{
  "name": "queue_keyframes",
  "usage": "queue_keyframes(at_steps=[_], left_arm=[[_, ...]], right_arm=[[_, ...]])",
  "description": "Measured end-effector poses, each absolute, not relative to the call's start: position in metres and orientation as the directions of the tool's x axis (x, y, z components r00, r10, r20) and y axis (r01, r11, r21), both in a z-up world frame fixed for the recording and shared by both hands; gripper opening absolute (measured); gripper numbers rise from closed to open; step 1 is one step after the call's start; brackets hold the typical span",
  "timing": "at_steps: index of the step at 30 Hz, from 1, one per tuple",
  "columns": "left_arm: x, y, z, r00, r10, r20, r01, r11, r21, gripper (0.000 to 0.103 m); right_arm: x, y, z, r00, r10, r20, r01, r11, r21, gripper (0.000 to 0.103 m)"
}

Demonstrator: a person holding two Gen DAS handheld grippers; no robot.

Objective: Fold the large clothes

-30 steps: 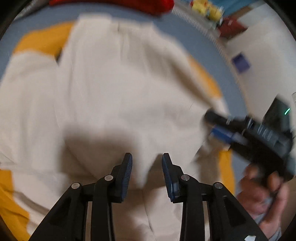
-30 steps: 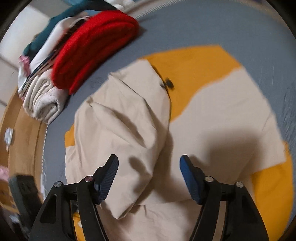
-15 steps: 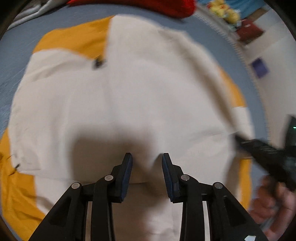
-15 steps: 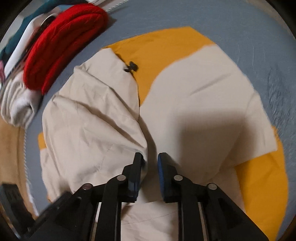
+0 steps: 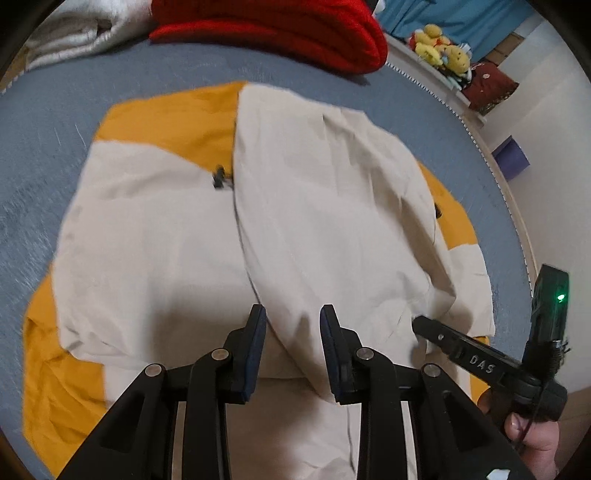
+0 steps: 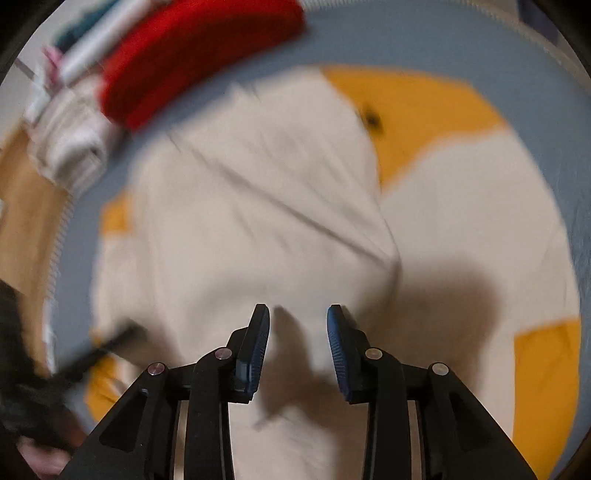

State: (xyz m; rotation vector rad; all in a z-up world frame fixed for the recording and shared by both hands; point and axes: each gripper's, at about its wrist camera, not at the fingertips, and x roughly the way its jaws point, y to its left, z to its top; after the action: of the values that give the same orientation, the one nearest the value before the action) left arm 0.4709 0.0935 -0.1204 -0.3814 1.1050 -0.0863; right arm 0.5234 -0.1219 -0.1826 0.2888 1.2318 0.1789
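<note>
A large cream and orange garment (image 5: 332, 206) lies spread on the blue-grey bed (image 5: 55, 110), with one cream flap folded over its middle. My left gripper (image 5: 293, 321) is narrowly shut on a thick cream fold that runs up between its pads. In the right wrist view the same garment (image 6: 258, 221) is blurred. My right gripper (image 6: 298, 321) hangs just above it, jaws opening, with only their shadow on the cloth between them. The right gripper (image 5: 421, 323), held by a hand, also shows at the garment's right edge in the left wrist view.
A folded red item (image 5: 280, 26) and a pale blanket (image 5: 74, 33) lie at the far end of the bed. Beyond the bed's zip edge sit soft toys (image 5: 439, 44) and a purple object (image 5: 511, 158). A stack of folded clothes (image 6: 70, 147) lies at the left.
My right gripper went from wide open to nearly shut on a cream fold, then parted again. The left wrist view drew back and up, showing more of the garment. The fold stayed between the left jaws.
</note>
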Motion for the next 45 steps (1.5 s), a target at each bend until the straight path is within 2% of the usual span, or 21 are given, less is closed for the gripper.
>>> queue_keyframes(at_steps=[3,8,16,20,24,27,30,31,33,36,38,41,45], left_arm=[[0.463,0.107,-0.104,0.513,-0.214,-0.831,-0.090,0.950,-0.300,0.026],[0.439,0.122,-0.064,0.632,-0.137,-0.763,-0.012,0.982,-0.186,0.026],[0.360,0.157,0.021,0.771,-0.136,-0.622,0.031,0.984,-0.177,0.026],[0.295,0.176,0.052,0.810,-0.119,-0.575,0.011,0.982,-0.188,0.025],[0.214,0.194,0.054,0.811,-0.127,-0.572,0.015,0.980,-0.196,0.016],[0.160,0.210,0.030,0.779,-0.112,-0.617,-0.036,0.974,-0.223,0.014],[0.124,0.225,-0.011,0.719,-0.100,-0.687,-0.161,0.939,-0.304,0.011],[0.122,0.229,-0.023,0.677,-0.112,-0.727,-0.203,0.922,-0.330,0.009],[0.122,0.230,-0.039,0.646,-0.177,-0.743,-0.205,0.897,-0.392,0.009],[0.133,0.226,-0.060,0.564,-0.171,-0.808,-0.221,0.911,-0.347,0.009],[0.140,0.227,-0.075,0.510,-0.225,-0.830,-0.229,0.895,-0.383,0.009],[0.145,0.226,-0.094,0.446,-0.242,-0.862,-0.265,0.884,-0.386,0.009],[0.150,0.224,-0.113,0.378,-0.223,-0.898,-0.288,0.894,-0.344,0.015]], right_arm=[[0.519,-0.117,-0.179,0.343,0.259,-0.903,0.004,0.961,0.277,0.034],[0.509,-0.114,-0.131,0.480,0.235,-0.845,-0.090,0.972,0.219,0.034],[0.435,-0.150,-0.002,0.773,0.160,-0.613,-0.165,0.985,0.049,0.034],[0.362,-0.192,0.069,0.867,0.113,-0.486,-0.082,0.993,0.083,0.034],[0.278,-0.236,0.100,0.892,0.093,-0.443,-0.046,0.992,0.116,0.034],[0.222,-0.264,0.098,0.889,0.077,-0.451,-0.030,0.994,0.109,0.034],[0.176,-0.291,0.071,0.859,0.067,-0.507,-0.011,0.993,0.114,0.031],[0.166,-0.297,0.058,0.846,0.057,-0.530,0.005,0.993,0.115,0.029],[0.148,-0.311,0.033,0.820,0.037,-0.572,0.045,0.991,0.129,0.029],[0.141,-0.325,-0.012,0.750,0.019,-0.661,0.113,0.981,0.156,0.029],[0.149,-0.334,-0.040,0.670,0.085,-0.738,0.145,0.959,0.242,0.029],[0.155,-0.345,-0.061,0.622,0.143,-0.770,0.179,0.931,0.318,0.029],[0.162,-0.341,-0.089,0.532,0.158,-0.832,0.167,0.944,0.286,0.029]])
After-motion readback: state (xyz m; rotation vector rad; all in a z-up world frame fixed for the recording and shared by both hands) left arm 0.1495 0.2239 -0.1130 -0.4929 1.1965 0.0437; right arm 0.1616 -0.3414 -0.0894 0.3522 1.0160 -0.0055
